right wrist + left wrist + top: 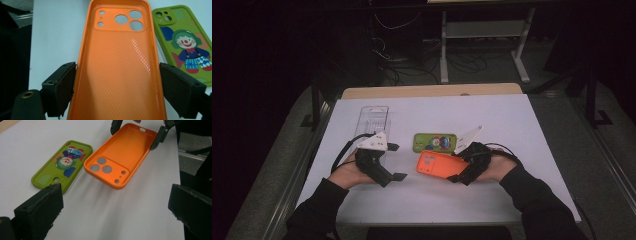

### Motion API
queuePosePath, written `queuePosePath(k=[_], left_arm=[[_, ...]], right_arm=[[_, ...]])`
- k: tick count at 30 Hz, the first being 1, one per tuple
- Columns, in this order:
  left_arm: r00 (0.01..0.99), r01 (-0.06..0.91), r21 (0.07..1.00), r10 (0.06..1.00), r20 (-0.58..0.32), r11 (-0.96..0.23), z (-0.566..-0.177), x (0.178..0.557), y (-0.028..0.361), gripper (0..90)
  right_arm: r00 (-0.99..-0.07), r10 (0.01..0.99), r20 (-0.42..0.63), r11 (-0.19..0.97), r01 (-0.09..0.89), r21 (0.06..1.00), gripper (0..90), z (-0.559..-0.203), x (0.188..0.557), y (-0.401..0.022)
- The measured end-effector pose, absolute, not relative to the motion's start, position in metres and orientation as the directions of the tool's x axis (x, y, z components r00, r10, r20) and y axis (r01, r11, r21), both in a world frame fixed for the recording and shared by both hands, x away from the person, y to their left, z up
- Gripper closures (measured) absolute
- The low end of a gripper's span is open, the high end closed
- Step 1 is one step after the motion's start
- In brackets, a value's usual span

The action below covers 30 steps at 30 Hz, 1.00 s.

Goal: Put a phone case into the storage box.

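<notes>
My right gripper [117,92] pinched the orange case [117,62] across its width, lifted off the table [512,200], long axis toward 12 o'clock. Left gripper [394,162] was spread, empty; the case lay at its 3 o'clock, nearer right.

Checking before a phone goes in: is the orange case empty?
Empty. The orange case shows its bare textured inside, table visible through the camera holes, held across its sides by the right gripper.

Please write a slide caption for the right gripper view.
Right gripper holds orange phone case beside green clown case.
</notes>
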<state>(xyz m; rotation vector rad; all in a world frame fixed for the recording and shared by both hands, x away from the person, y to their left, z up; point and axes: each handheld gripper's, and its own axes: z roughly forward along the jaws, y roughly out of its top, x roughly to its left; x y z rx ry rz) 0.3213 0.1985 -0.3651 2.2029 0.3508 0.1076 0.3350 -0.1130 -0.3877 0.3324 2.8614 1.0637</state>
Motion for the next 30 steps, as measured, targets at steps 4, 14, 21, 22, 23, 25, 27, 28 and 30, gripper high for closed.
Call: queuePosePath(k=[4,14,21,22,23,25,27,28,30], left_arm=[[0.969,0.181,0.781,0.245,-0.037,-0.597,-0.363,0.326,0.185,0.0],[0.993,0.100,0.743,0.111,-0.035,-0.661,-0.360,0.332,0.150,0.0],[0.997,0.073,0.711,0.045,-0.058,-0.699,-0.365,0.336,0.134,0.0],[0.998,0.067,0.705,0.037,-0.058,-0.706,-0.365,0.336,0.132,0.0],[0.999,0.049,0.704,0.023,-0.046,-0.708,-0.366,0.338,0.130,0.0],[0.998,0.064,0.700,0.026,-0.064,-0.711,-0.368,0.338,0.127,0.0],[0.997,0.067,0.683,0.021,-0.076,-0.728,-0.372,0.339,0.123,0.0],[0.997,0.067,0.683,0.021,-0.076,-0.728,-0.372,0.339,0.123,0.0],[0.997,0.066,0.678,0.015,-0.081,-0.732,-0.374,0.340,0.121,0.0]], right_arm=[[-0.981,0.191,0.021,0.736,0.157,0.659,15.9,-0.385,0.337,-0.115],[-0.993,0.117,0.022,0.747,0.103,0.657,16.0,-0.380,0.336,-0.112],[-0.996,0.084,0.022,0.738,0.077,0.670,15.9,-0.376,0.336,-0.109],[-0.997,0.076,0.016,0.739,0.067,0.670,15.9,-0.375,0.336,-0.108],[-0.997,0.072,0.020,0.737,0.067,0.673,15.9,-0.374,0.335,-0.108],[-0.998,0.062,0.014,0.735,0.055,0.675,15.9,-0.372,0.334,-0.106],[-0.998,0.055,0.014,0.733,0.050,0.678,15.9,-0.370,0.333,-0.105],[-0.999,0.050,0.010,0.731,0.044,0.681,15.9,-0.369,0.333,-0.104],[-0.999,0.048,0.008,0.730,0.040,0.682,15.9,-0.368,0.333,-0.104]])
